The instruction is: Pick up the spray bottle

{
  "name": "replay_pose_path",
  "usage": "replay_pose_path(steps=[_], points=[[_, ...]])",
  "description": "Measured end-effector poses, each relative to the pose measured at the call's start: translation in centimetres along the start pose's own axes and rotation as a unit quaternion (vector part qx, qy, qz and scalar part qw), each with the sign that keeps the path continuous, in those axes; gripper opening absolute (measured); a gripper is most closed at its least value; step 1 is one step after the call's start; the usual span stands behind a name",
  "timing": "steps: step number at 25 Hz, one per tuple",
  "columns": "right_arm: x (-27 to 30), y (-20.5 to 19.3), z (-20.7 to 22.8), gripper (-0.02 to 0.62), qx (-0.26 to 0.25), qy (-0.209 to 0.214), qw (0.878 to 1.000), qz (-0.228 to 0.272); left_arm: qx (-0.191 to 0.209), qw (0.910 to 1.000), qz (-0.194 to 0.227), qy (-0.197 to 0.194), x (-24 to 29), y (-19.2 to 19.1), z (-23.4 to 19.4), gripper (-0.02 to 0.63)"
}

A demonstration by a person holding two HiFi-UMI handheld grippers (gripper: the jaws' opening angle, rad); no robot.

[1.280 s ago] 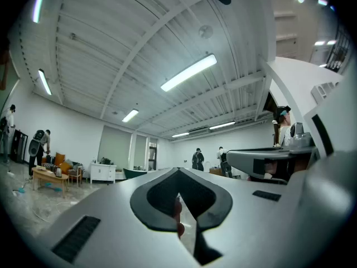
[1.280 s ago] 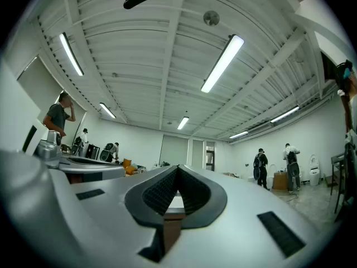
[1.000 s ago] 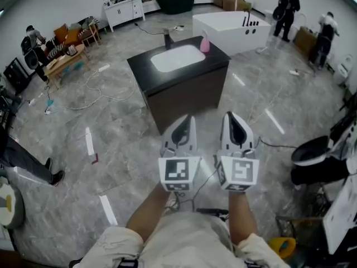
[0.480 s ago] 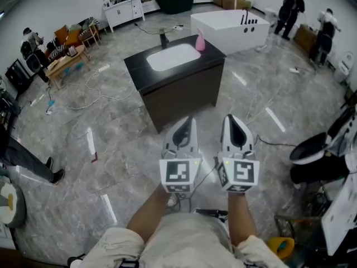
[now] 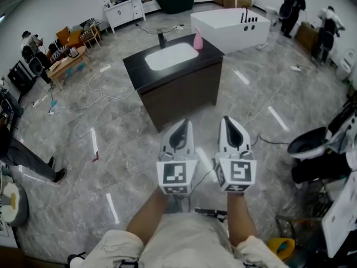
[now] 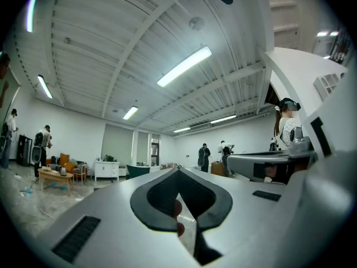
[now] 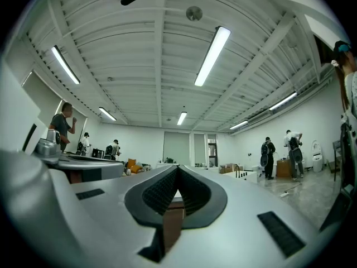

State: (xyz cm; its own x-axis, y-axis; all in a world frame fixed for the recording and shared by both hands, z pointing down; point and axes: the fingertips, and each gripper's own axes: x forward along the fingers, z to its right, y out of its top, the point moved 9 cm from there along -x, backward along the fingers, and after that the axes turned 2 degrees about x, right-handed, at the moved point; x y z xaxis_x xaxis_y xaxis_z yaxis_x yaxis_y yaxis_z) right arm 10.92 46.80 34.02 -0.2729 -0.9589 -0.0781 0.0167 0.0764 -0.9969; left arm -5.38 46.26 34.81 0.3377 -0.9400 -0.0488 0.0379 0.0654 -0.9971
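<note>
The pink spray bottle [image 5: 197, 39] stands upright at the far right corner of a black vanity island [image 5: 184, 91], beside its white sink [image 5: 172, 56] and dark faucet [image 5: 162, 38]. In the head view my left gripper [image 5: 184, 123] and right gripper [image 5: 226, 119] are held side by side over the floor, well short of the vanity, both pointing at it. The jaws of each meet at the tips with nothing held. In the left gripper view the left gripper [image 6: 178, 175] shows closed jaws, and so does the right gripper [image 7: 177, 171] in the right gripper view.
A white bathtub [image 5: 231, 27] stands behind the vanity, with people [image 5: 293, 4] at the back right. Cables [image 5: 106, 96] trail over the grey marble floor at left. A black fixture [image 5: 312, 144] sits at the right. A low table [image 5: 67, 60] and seated people are at far left.
Both grippers have edged forward together toward the vanity, staying side by side and shut. The vanity sits slightly further left in the head view.
</note>
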Motion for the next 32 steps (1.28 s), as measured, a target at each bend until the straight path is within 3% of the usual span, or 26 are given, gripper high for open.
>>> replay_pose_path(steps=[11, 18, 32], points=[[5.5, 0.3, 0.2, 0.005, -0.023, -0.022, 1.000, 0.000, -0.007, 0.9998, 0.013, -0.014, 5.2, -0.3, -3.8, 0.002], [12.5, 0.1, -1.1, 0.005, -0.034, -0.013, 0.999, 0.005, -0.014, 0.9992, 0.022, -0.030, 10.6, -0.6, -8.1, 0.002], [25.2, 0.3, -3.3, 0.005, -0.046, -0.040, 0.998, 0.004, -0.020, 0.9976, 0.032, -0.058, 20.6, -0.7, -17.3, 0.002]])
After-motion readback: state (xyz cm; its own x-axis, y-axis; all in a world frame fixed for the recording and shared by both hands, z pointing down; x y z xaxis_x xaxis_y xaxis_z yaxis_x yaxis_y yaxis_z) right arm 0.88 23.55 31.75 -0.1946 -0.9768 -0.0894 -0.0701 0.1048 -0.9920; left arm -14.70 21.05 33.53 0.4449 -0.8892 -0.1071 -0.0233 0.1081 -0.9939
